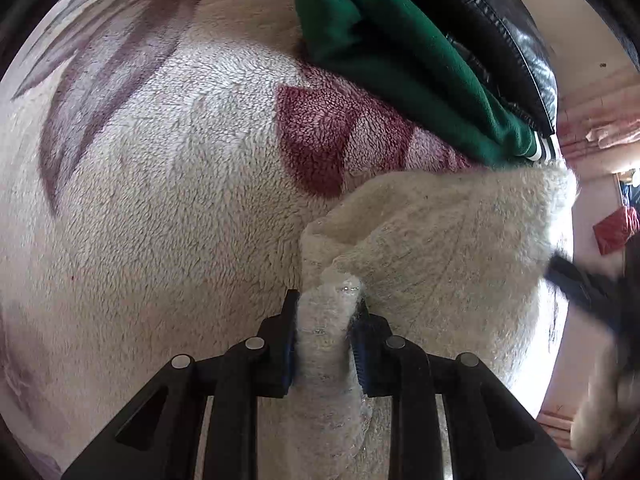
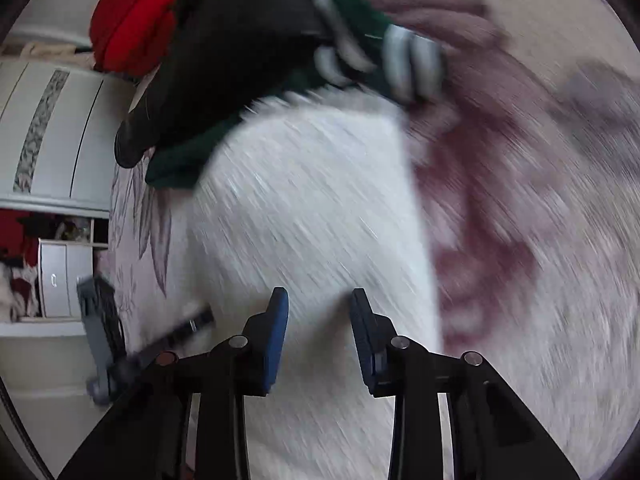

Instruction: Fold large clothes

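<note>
A fluffy cream-white garment (image 1: pixel 440 236) lies on a plush blanket (image 1: pixel 160 200) with dark red and mauve flowers. My left gripper (image 1: pixel 326 324) is shut on a bunched edge of the garment, which runs up between the fingers. In the right wrist view, which is motion-blurred, the same white garment (image 2: pixel 304 208) fills the middle. My right gripper (image 2: pixel 318 320) is open above it with nothing between the fingers. The other gripper shows at the left edge of the right wrist view (image 2: pixel 104 340).
A green garment with white stripes (image 1: pixel 400 48) and a black leather jacket (image 1: pixel 500 20) are piled at the blanket's far side. A red garment (image 2: pixel 136 12) lies beyond them. A white cabinet with drawers (image 2: pixel 52 160) stands by the bed.
</note>
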The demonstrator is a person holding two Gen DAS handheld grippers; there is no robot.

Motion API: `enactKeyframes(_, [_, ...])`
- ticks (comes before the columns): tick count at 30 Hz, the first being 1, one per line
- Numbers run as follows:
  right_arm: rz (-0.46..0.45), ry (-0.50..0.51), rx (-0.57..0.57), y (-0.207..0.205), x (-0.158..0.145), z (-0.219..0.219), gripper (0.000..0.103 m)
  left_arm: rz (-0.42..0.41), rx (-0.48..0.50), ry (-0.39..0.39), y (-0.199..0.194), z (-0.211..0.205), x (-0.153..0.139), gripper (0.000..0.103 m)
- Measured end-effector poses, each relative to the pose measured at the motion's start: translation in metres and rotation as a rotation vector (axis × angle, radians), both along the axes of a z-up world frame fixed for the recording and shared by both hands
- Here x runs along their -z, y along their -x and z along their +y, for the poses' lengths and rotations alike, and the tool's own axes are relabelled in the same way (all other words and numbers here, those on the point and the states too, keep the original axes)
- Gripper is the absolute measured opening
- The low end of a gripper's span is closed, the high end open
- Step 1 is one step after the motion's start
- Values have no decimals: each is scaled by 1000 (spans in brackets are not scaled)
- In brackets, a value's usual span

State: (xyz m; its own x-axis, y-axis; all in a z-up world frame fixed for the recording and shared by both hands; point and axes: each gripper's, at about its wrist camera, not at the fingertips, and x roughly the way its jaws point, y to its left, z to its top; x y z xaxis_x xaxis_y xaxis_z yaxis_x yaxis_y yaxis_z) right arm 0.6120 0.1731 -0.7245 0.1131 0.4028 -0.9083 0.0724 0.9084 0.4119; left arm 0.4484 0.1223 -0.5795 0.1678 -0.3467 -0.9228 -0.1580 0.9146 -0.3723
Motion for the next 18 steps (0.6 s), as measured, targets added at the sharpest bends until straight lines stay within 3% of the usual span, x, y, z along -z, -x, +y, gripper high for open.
enactKeyframes(2, [78, 112, -51, -26, 40, 24, 20, -9, 5, -4, 1, -1, 2, 22])
enactKeyframes(4, [121, 71, 9, -31, 61, 23, 19, -15, 12, -7, 0, -4, 4, 23])
enactKeyframes(6, [113, 46, 27, -29, 52, 20, 18, -21, 21, -7, 4, -10, -1, 24])
enactKeyframes(9, [127, 12, 24, -4, 24, 5, 18, -41, 62, 22, 13, -12, -31, 24])
enactKeyframes(14, [162, -37, -54, 72, -35, 12, 25, -96, 95, 78, 54, -13, -91, 32])
enactKeyframes(16, [198, -54, -52, 97, -37, 18, 25, -90, 98, 109, 74, -20, -100, 36])
enactKeyframes(18, [232, -73, -49, 124, -25, 28, 25, -62, 122, 61, 86, -36, -89, 36])
